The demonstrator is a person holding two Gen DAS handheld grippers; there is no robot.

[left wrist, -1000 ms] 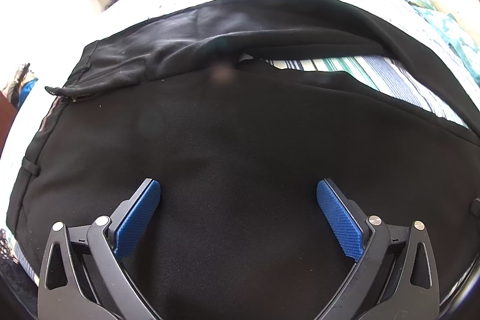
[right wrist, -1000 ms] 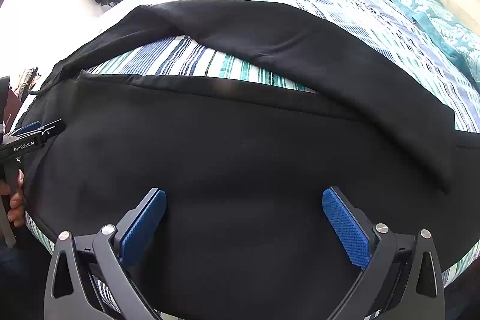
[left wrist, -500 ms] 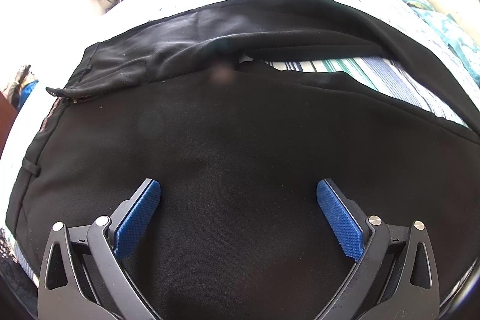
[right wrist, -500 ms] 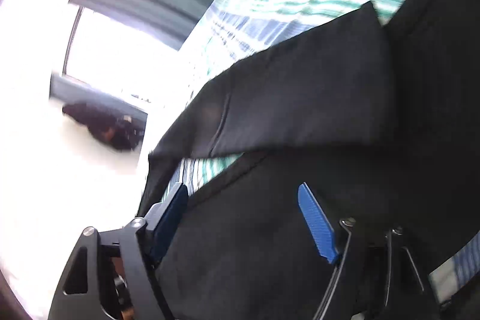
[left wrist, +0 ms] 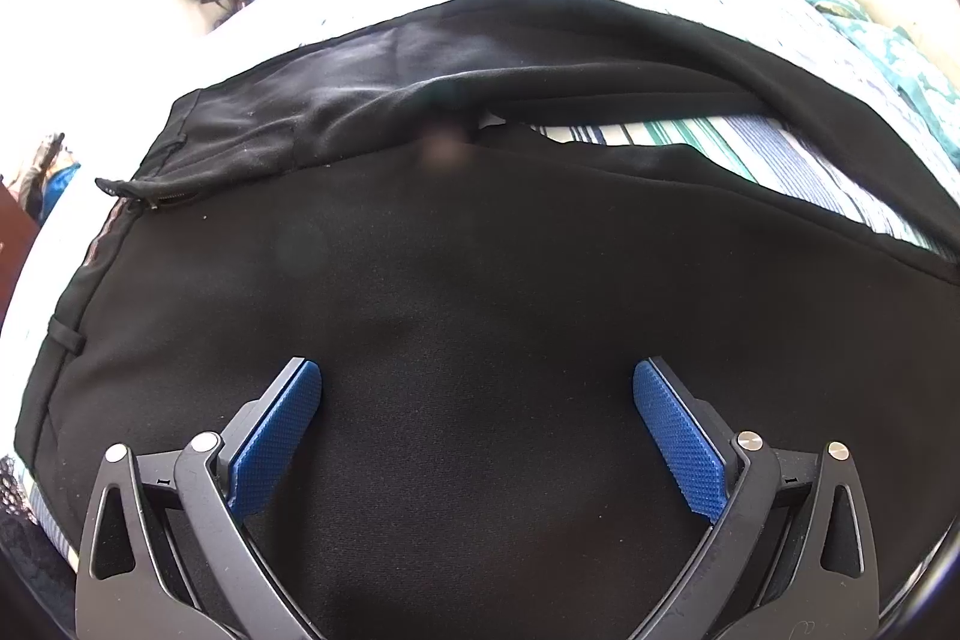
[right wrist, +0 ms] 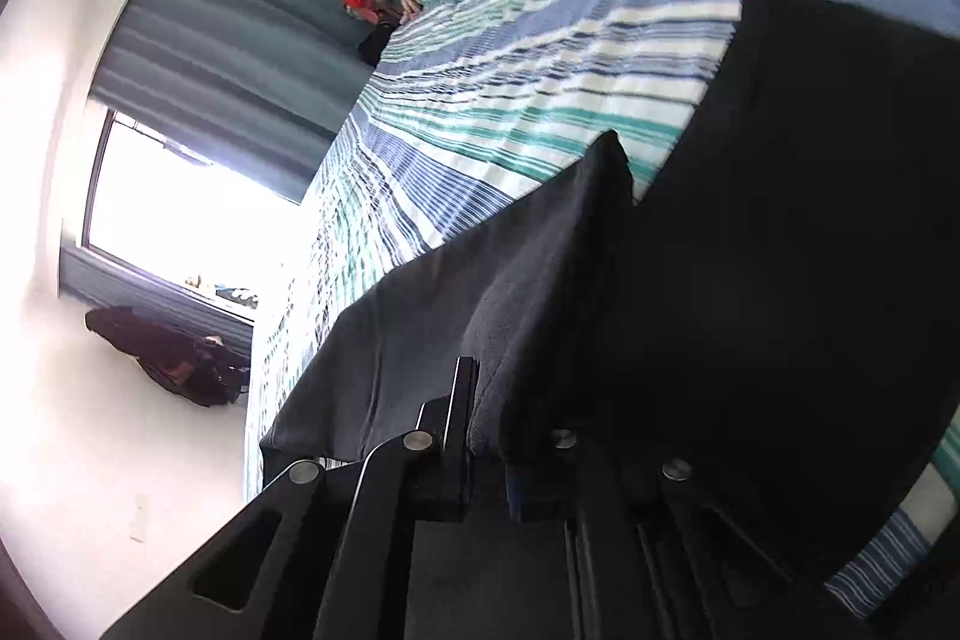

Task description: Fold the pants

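Right gripper (right wrist: 486,436) was clamped on a leg hem of the black pants (left wrist: 480,310) spread on the striped bed (right wrist: 480,100); left gripper (left wrist: 477,424) hovered wide at 6 o'clock. Thin cloth might have slipped free mid-fold.

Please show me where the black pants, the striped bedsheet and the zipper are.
black pants (left wrist: 480,316): left wrist view, middle of near leg.
striped bedsheet (right wrist: 540,88): right wrist view, bare stripes.
zipper (left wrist: 159,201): left wrist view, open fly at waistband.
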